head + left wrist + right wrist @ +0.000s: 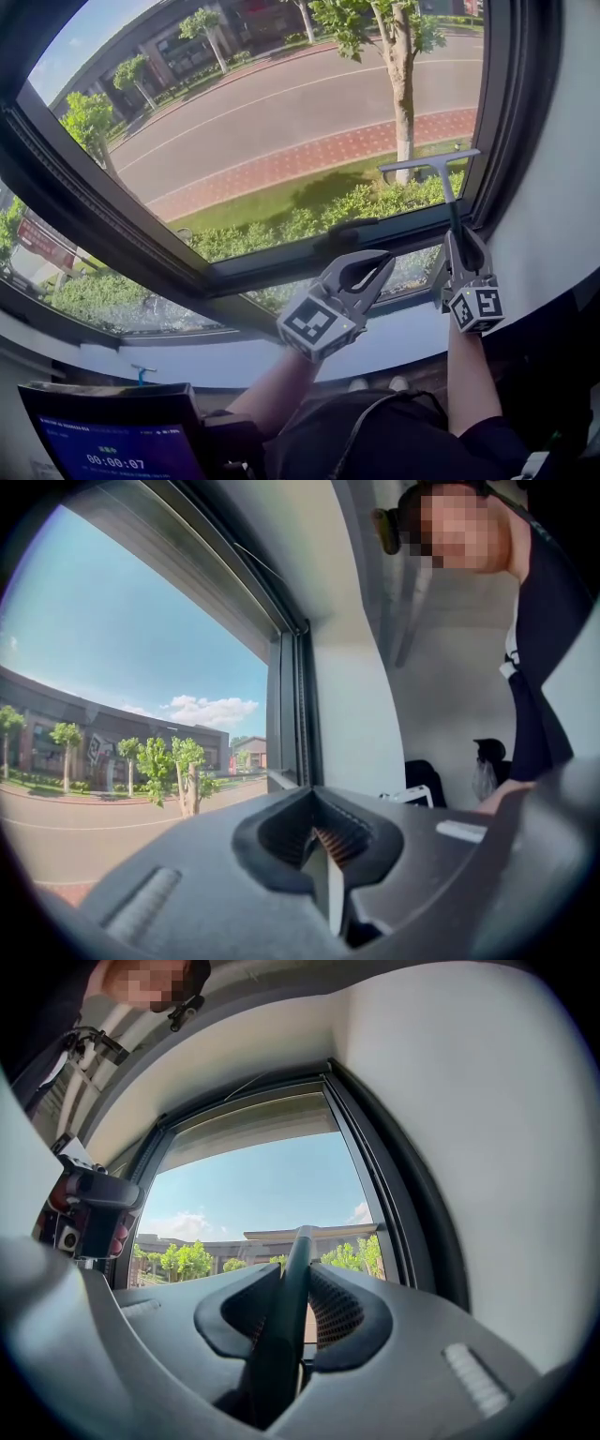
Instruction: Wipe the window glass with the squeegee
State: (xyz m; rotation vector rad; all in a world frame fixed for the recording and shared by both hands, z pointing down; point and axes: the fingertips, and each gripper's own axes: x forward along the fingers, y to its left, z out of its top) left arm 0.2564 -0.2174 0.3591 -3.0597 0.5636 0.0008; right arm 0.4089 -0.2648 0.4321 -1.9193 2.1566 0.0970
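Right gripper (286, 1283) first, since its jaws fill its own view: they're clamped on the dark handle of the squeegee (292, 1260), which runs straight up out of the gap toward the sky. From the head view the same right gripper (459, 248) holds that handle near its bottom end, and the squeegee (428, 165) stands about upright with its T-shaped blade across the lower right part of the window glass (281, 112), close to the right side of the frame. We can't tell for sure if the blade actually presses on the pane. Left gripper (323, 841) has its jaws closed together on nothing, ribbed pads meeting in the middle. In the head view the left gripper (361, 272) hangs just left of the right one, in front of the dark window frame (281, 267) bar between the upper pane and the lower one, above the white sill (403, 342). Outside we see a tree (403, 84), a hedge (281, 230), a red brick path (309, 159) and a road (281, 103). Down at the bottom left sits a dark screen (112, 450) with a timer on it.
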